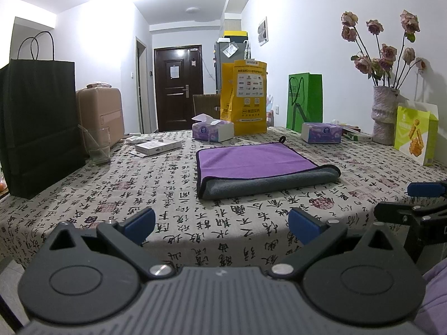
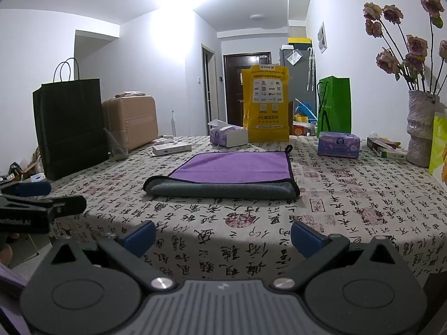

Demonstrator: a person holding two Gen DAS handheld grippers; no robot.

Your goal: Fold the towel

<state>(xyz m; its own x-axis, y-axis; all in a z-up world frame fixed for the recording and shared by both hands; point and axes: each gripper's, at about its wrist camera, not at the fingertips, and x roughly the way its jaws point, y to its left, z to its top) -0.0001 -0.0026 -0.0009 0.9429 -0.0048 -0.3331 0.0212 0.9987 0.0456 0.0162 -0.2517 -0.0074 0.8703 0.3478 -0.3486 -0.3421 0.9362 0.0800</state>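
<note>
A towel [image 1: 257, 164], purple on top and grey underneath, lies folded flat on the table with its grey fold toward me; it also shows in the right wrist view [image 2: 232, 171]. My left gripper [image 1: 222, 223] is open and empty, held near the table's front edge, well short of the towel. My right gripper [image 2: 223, 236] is open and empty too, at the same front edge. Each gripper shows at the side of the other's view: the right one [image 1: 419, 195] and the left one [image 2: 33, 195].
The table wears a calligraphy-print cloth [image 1: 167, 195]. A black paper bag [image 1: 39, 125] and a glass [image 1: 97, 145] stand at the left. Tissue boxes [image 1: 212, 129], a yellow bag [image 1: 245, 97] and a green bag [image 1: 304, 103] stand behind. A flower vase [image 1: 385, 114] stands at the right.
</note>
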